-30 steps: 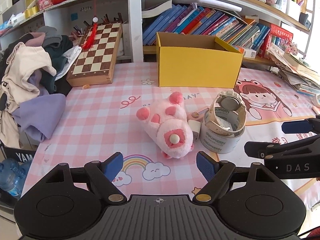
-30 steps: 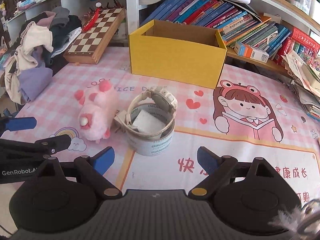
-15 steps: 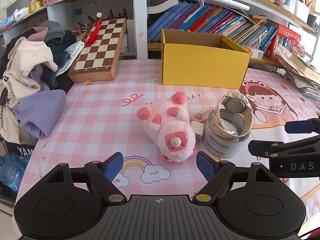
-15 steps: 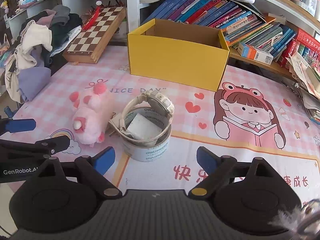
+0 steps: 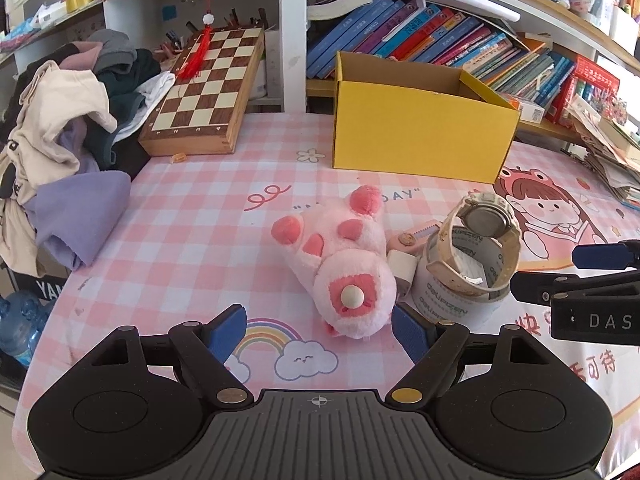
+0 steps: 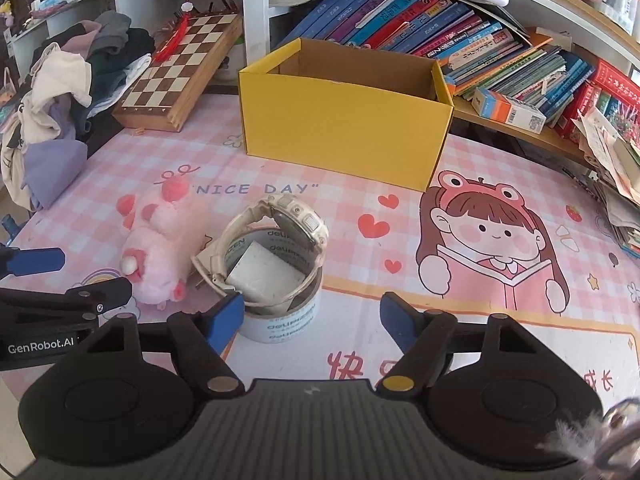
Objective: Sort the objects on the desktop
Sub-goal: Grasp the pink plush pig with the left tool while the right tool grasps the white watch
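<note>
A pink plush toy (image 5: 344, 272) lies on the checked mat, just beyond my left gripper (image 5: 316, 330), which stands open with nothing between its fingers. To its right a white tape roll (image 5: 460, 292) stands upright with a cream wristwatch (image 5: 484, 220) draped over its rim. In the right wrist view the tape roll (image 6: 280, 312) and watch (image 6: 296, 220) sit just ahead of my right gripper (image 6: 312, 314); its jaws are closing, the left fingertip (image 6: 228, 314) beside the roll, pads not pressing. An open yellow box (image 6: 344, 128) stands behind.
A pink card and a small white item (image 5: 400, 264) lie between plush and roll. A chessboard (image 5: 204, 92) leans at the back left beside a heap of clothes (image 5: 60, 140). Books (image 6: 440, 32) fill the shelf behind; papers (image 6: 612, 160) pile at right.
My right gripper has moved closer to the tape roll and its fingers have narrowed. The left gripper has held nearly still, its view rolling slightly.
</note>
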The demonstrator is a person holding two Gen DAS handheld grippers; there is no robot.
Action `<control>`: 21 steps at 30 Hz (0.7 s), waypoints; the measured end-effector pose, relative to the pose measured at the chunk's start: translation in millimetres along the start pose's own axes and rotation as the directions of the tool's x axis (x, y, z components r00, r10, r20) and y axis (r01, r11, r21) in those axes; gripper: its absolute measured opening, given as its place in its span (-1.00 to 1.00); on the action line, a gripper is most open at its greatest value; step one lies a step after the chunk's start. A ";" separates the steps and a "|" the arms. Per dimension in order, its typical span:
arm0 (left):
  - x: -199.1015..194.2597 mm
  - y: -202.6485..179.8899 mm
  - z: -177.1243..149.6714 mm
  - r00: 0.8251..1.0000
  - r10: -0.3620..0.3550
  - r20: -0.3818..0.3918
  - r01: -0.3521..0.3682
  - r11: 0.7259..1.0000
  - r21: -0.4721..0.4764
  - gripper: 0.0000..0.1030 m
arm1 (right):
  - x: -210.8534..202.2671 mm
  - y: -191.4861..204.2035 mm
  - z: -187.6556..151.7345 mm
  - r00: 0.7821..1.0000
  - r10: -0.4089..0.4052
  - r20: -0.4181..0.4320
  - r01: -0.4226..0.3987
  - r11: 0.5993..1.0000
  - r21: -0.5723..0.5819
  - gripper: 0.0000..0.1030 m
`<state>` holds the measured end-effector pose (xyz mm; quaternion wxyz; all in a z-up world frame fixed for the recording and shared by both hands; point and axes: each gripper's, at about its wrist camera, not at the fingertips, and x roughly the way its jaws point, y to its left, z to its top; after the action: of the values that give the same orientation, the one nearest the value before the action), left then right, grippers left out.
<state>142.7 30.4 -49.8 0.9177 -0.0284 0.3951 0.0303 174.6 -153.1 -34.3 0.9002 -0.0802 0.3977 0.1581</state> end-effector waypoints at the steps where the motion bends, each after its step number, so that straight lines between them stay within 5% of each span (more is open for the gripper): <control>1: 1.4 0.2 0.7 1.000 0.001 -0.002 -0.001 1.000 -0.005 0.57 | 1.4 -0.6 1.2 1.000 0.001 0.000 -0.001 1.000 -0.003 0.37; 21: 36.8 -3.5 11.3 1.000 -0.004 -0.017 0.002 0.994 -0.108 0.56 | 38.3 -18.9 19.4 0.999 0.017 -0.052 -0.014 0.999 0.051 -0.34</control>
<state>176.4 29.0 -68.6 0.9114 -0.0788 0.4008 0.0502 218.9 -157.1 -49.3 0.8900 -0.0585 0.4255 0.1531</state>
